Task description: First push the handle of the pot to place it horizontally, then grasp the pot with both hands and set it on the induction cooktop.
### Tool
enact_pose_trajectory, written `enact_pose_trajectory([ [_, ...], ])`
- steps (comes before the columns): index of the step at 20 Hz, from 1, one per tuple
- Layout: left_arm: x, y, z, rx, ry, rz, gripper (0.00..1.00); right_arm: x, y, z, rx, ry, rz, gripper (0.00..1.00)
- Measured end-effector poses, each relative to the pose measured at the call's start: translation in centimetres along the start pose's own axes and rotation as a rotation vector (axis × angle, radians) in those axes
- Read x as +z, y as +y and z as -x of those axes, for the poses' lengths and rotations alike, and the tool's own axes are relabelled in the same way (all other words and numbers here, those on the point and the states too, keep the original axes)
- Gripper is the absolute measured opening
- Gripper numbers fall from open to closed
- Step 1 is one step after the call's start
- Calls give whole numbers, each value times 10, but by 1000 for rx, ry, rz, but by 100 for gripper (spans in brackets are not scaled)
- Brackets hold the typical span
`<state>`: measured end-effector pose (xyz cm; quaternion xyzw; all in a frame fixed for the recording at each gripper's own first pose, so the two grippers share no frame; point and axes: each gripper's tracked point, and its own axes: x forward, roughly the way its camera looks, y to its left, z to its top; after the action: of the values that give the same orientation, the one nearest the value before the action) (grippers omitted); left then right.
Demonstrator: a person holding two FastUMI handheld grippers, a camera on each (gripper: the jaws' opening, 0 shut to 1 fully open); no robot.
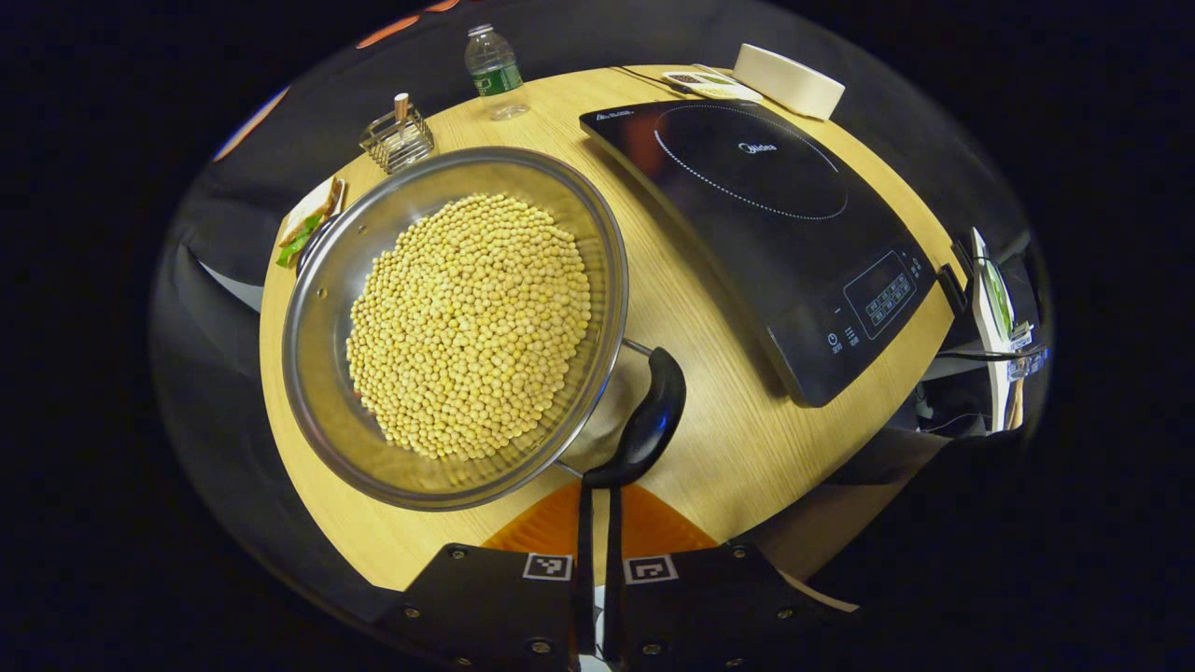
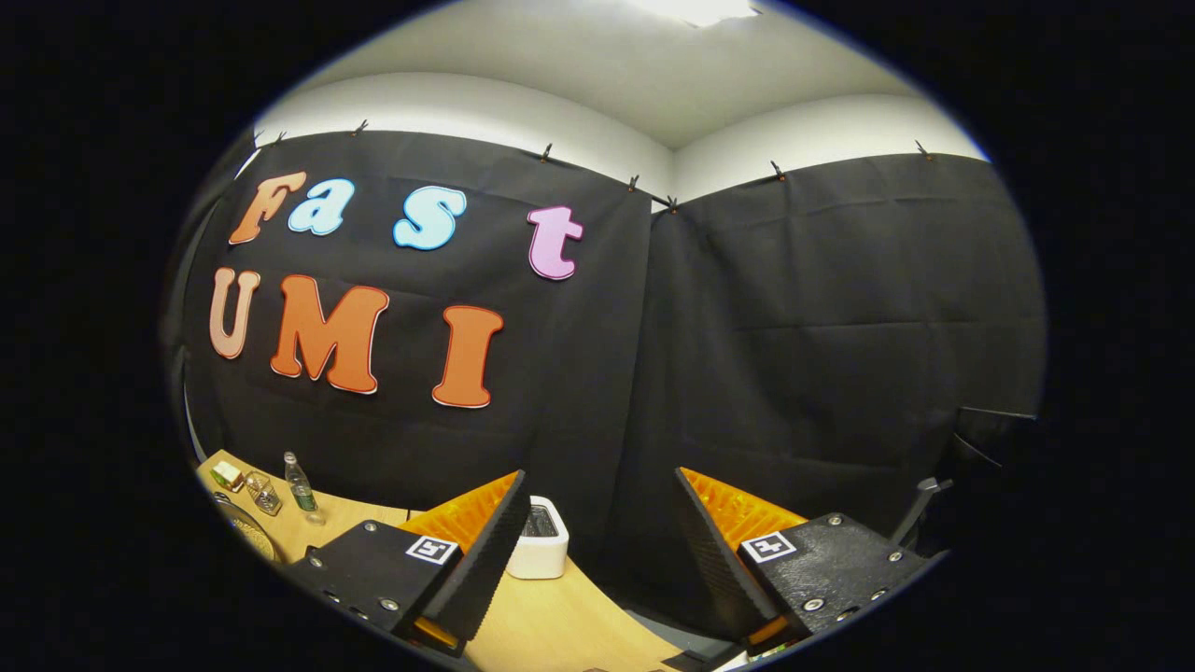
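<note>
A steel pot (image 1: 322, 308) full of yellow beans (image 1: 471, 322) sits on the left half of the wooden table (image 1: 728, 439). Its black handle (image 1: 649, 420) points toward me and slightly right. My left gripper (image 1: 597, 490) is shut, with nothing between its fingers, and its tips sit at the near end of the handle. To the right of the pot lies the black induction cooktop (image 1: 775, 224). In the right gripper view, my right gripper (image 2: 599, 481) is open and empty, raised and facing the booth wall. The pot's rim (image 2: 245, 532) shows at the far left.
A water bottle (image 1: 493, 70), a small wire holder (image 1: 399, 140) and a snack packet (image 1: 308, 224) stand beyond the pot. A white box (image 1: 789, 79) and a flat device (image 1: 709, 86) sit behind the cooktop. The white box (image 2: 540, 541) and bottle (image 2: 299, 485) also appear in the right gripper view.
</note>
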<state>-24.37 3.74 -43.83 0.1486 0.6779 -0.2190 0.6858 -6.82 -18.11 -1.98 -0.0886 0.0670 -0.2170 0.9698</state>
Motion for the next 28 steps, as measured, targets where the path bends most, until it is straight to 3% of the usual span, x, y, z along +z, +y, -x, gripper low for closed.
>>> enact_pose_trajectory([
  [5,26,-11,-7,-18,-26,-52,5,-15,0,13,-27,43,0,95],
  [19,107,-37,-13,-116,-140,28,6,-43,22,44,-36,148,63,95],
  [28,140,-26,-26,-152,-171,100,3,-60,30,66,-71,215,65,95],
])
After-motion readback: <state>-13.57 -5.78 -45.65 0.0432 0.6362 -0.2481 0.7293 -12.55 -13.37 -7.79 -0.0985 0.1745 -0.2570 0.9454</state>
